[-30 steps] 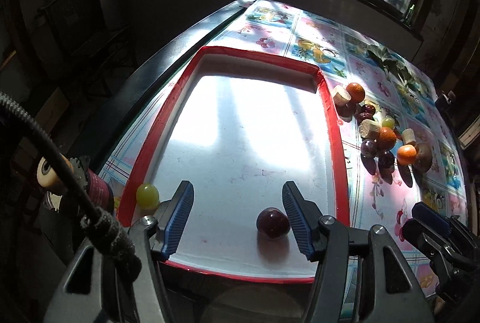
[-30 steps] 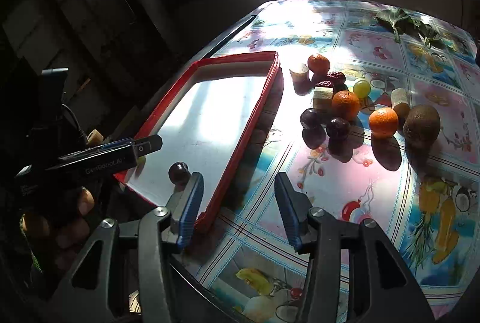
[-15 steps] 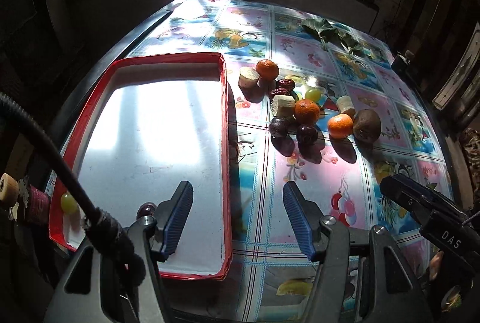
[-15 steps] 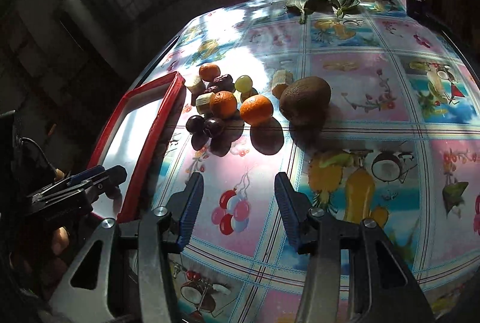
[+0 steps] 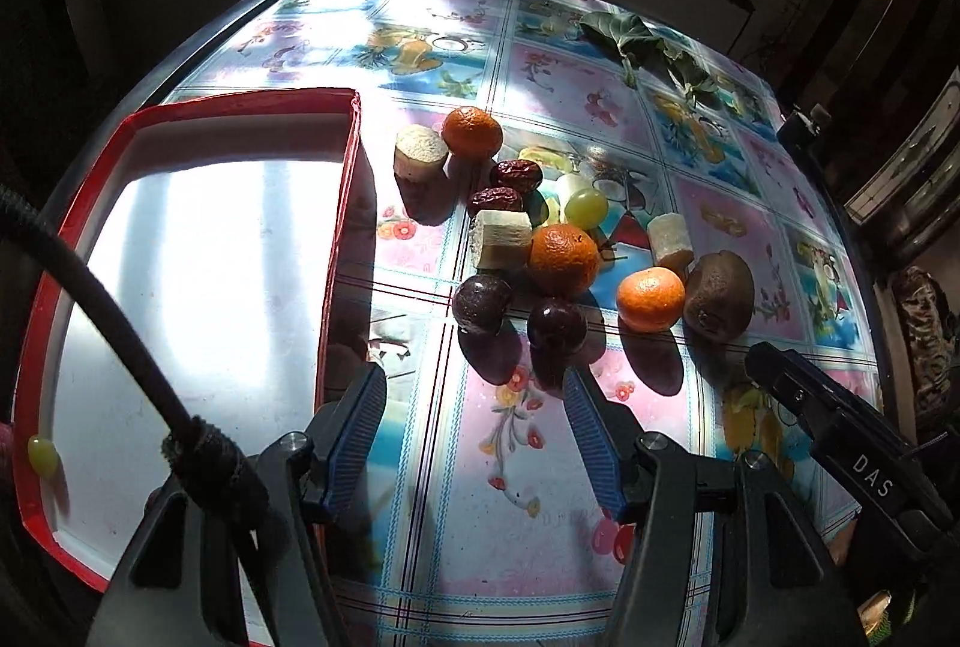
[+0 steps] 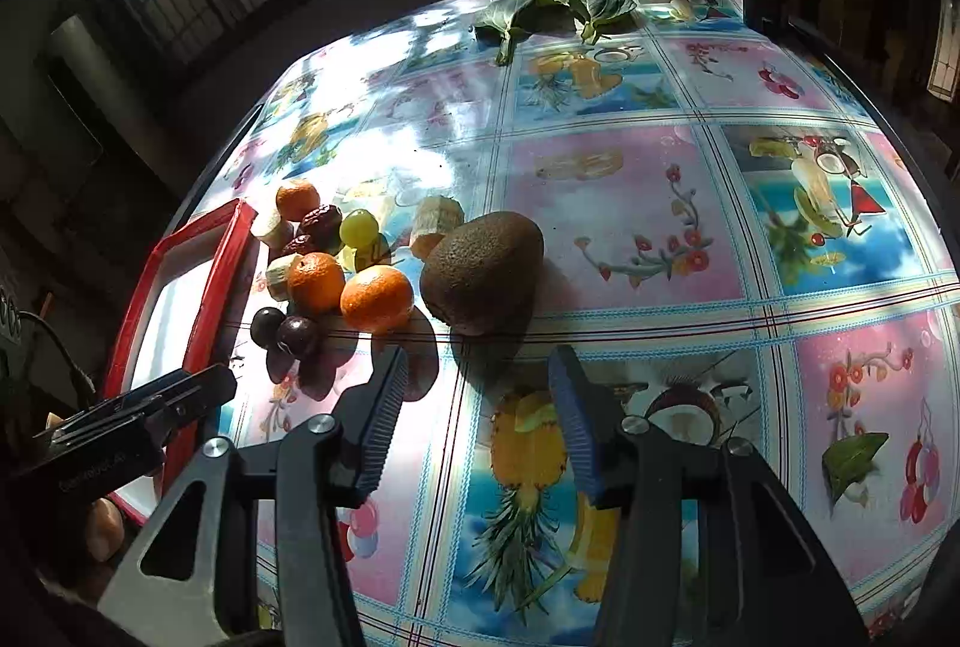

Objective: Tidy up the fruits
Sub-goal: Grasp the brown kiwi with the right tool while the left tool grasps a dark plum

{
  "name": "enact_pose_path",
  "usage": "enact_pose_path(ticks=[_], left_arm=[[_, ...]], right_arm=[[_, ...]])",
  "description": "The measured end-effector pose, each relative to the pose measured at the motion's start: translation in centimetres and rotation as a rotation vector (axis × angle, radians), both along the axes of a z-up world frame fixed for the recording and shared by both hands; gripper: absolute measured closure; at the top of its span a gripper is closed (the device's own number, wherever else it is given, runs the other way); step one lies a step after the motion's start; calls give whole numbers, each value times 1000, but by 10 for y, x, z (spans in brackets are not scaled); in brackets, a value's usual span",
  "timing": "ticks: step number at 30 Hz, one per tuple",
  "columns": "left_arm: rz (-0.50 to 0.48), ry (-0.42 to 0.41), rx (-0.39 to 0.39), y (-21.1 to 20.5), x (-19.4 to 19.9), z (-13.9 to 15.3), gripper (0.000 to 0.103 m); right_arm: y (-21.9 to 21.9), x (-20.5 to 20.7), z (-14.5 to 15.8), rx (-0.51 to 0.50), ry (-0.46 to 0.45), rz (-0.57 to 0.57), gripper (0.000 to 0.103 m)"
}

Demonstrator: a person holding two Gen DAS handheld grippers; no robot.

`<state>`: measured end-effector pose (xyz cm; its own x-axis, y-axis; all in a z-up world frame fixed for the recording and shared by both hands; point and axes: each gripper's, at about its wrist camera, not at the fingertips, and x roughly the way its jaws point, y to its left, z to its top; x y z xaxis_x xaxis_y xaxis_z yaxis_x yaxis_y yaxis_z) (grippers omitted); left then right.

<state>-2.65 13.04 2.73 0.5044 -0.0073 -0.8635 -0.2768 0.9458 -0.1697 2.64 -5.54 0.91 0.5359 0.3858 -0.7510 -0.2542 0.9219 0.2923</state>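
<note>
I am seeing oranges [image 5: 563,258], dark plums [image 5: 482,303], red dates [image 5: 516,174], a green grape [image 5: 585,206] and a brown kiwi [image 6: 482,272] lying clustered right of the red tray [image 5: 336,227], which is holding another grape [image 5: 43,454].

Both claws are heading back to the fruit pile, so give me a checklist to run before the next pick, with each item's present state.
1. Left claw empty and open: ok; its jaws have just been closing slightly, with nothing between them.
2. Right claw empty and open: ok.
3. Kiwi lined up ahead of the right claw, not yet between the pads: ok.
4. Dark plums ahead of the left claw, sitting close together: ok, but tight.
5. Red tray has free room; only a green grape shows in it: ok.
6. Claws clear of each other: ok.
</note>
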Motion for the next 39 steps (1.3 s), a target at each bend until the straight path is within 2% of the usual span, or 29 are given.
enact_pose_path(ticks=[6,8,10,11,13,16,19,20,22,27,31,34,35,39], left_arm=[[21,40,4,8,26,-14,43],[17,45,3,9,31,-18,43],[26,37,23,10,35,-17,44],[24,39,21,11,37,-18,45],[15,41,5,13,38,-18,57],[-6,27,26,10,36,-19,58],[-16,19,17,11,34,-19,59],[-23,17,9,12,34,-19,62],[-52,6,-35,12,31,-18,82],[-75,-12,2,3,21,-14,83],[-87,-21,-42,7,13,-13,83],[-83,-2,-67,11,16,-17,78],[-73,-3,-63,12,16,-17,73],[-75,4,-39,8,21,-17,72]], right_arm=[[6,29,-13,-3,48,-27,52],[8,34,-15,2,51,-24,47],[12,37,-15,-2,45,-21,46],[14,39,-16,-5,44,-21,46],[15,43,-17,9,61,-22,46],[15,48,-20,43,85,-24,44],[19,51,-20,32,60,-26,42],[20,51,-20,21,53,-26,44],[20,49,-19,20,48,-26,47],[12,31,-14,33,27,-26,50],[2,14,-6,51,13,-27,50],[-2,5,0,52,5,-25,50],[-3,2,2,58,3,-24,50],[-4,-4,7,69,-4,-17,50]])
